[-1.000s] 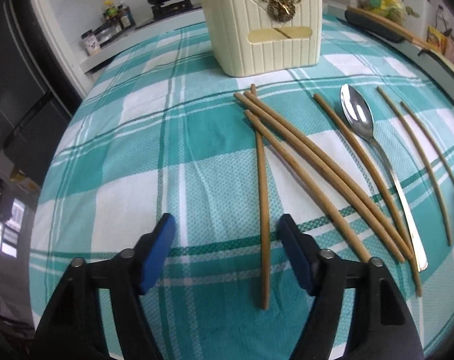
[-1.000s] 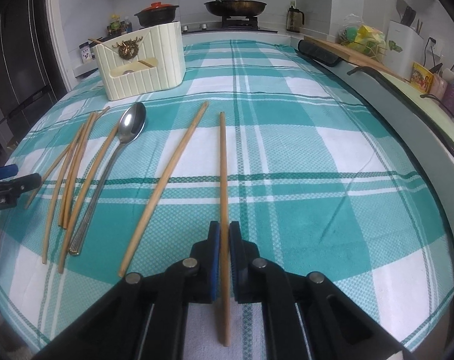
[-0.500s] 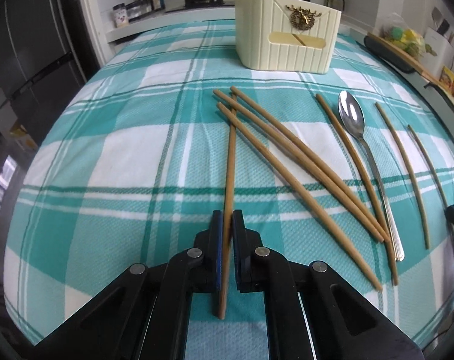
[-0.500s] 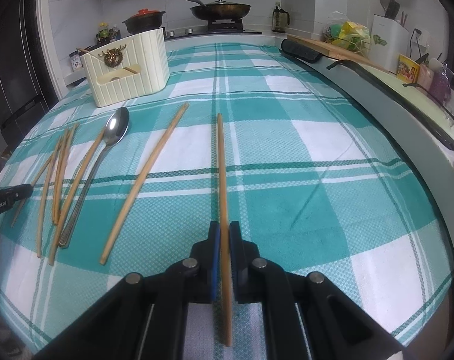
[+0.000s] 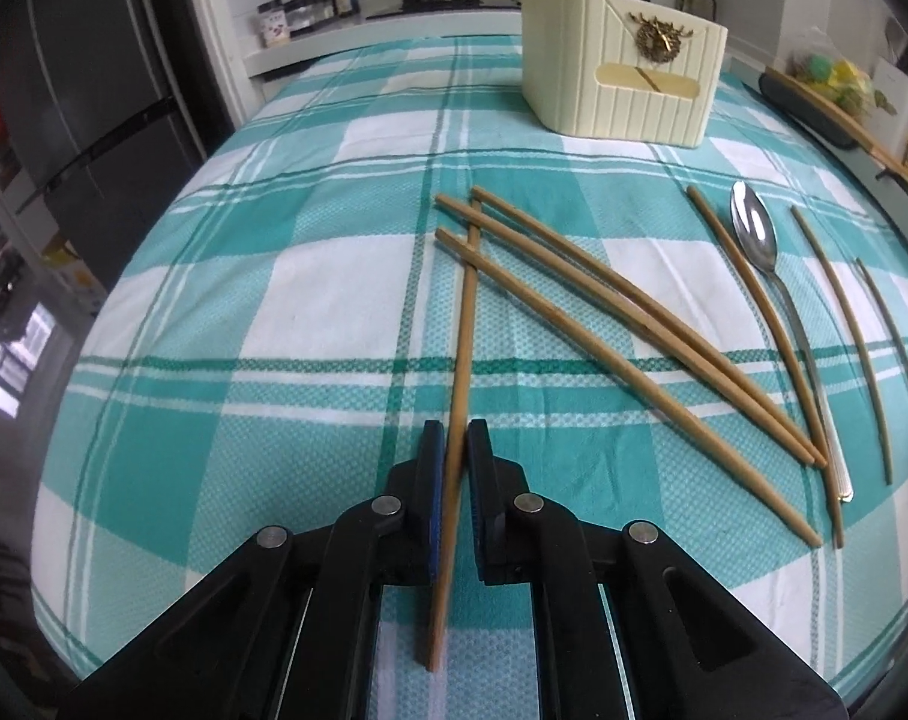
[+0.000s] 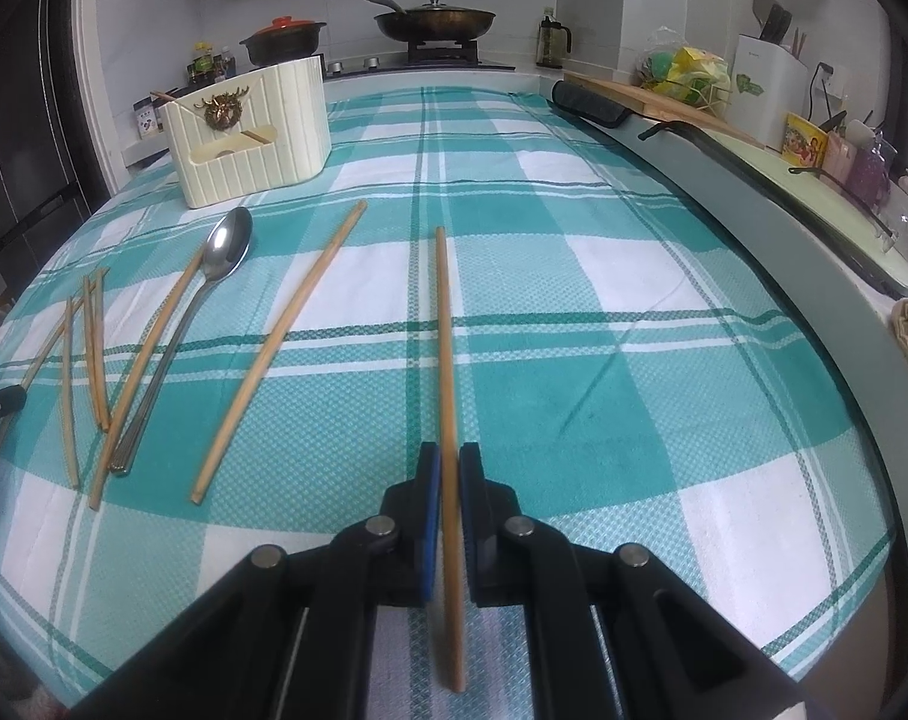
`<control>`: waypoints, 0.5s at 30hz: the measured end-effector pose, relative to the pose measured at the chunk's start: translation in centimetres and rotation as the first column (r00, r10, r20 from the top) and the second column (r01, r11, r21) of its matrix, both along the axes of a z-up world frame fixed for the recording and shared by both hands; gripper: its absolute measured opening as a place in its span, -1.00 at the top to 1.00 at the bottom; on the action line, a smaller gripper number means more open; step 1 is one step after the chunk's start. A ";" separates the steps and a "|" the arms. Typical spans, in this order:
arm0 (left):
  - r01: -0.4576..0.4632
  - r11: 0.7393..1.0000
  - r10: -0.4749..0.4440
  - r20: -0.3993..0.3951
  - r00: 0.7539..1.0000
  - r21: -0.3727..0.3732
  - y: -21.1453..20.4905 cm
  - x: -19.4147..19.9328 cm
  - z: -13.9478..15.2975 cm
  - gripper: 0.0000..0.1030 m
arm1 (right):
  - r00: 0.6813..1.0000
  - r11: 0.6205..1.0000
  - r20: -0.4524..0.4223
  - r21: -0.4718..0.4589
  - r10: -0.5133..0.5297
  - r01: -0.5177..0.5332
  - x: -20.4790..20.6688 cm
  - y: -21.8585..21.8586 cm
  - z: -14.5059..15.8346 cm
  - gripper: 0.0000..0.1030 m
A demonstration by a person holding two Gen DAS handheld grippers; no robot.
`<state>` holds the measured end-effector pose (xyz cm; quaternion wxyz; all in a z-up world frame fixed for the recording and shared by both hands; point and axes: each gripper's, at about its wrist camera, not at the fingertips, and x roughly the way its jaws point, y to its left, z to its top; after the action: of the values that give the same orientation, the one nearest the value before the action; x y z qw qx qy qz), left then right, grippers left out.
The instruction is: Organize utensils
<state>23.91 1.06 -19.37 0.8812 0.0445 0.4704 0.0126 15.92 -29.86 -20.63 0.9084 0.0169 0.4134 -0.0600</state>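
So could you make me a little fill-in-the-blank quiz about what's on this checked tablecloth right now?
1. Each gripper is shut on a wooden ____.
2. The only metal utensil lying on the cloth is a ____.
3. The cream holder has a small ____ head ornament on its front.
4. The chopstick in the left gripper lies ____ two other chopsticks near its far tip.

Missing words: chopstick; spoon; deer; across

The left gripper (image 5: 452, 438), wide open a second ago, closed on a wooden chopstick (image 5: 463, 324) lying across three others; its jaws then eased slightly apart, the stick between them, tip lifted.
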 end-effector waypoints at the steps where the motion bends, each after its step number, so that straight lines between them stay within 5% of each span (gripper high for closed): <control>1: 0.016 1.000 -0.016 -0.017 1.000 0.022 -0.2 0.7 0.0 0.58 | 1.000 1.000 0.000 -0.001 0.000 0.000 0.0 0.0 0.0 0.87; 4: 0.042 0.997 -0.039 -0.042 0.998 0.070 -0.6 3.0 0.2 0.02 | 1.000 1.000 0.000 0.000 0.000 0.000 0.0 0.0 0.0 0.87; 6: 0.068 0.993 -0.063 -0.052 0.997 0.102 -1.1 4.6 0.0 -0.08 | 1.000 1.000 0.001 0.004 0.000 0.000 0.0 0.0 0.0 0.87; 15: 0.172 0.975 -0.166 -0.053 0.985 0.139 -5.2 8.9 -0.1 -0.09 | 1.000 1.000 0.006 0.003 0.008 -0.008 0.0 0.0 0.0 0.87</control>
<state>32.81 -4.18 -19.49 0.8637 0.1477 0.4809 -0.0295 15.87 -29.85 -20.64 0.9099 0.0168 0.4108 -0.0556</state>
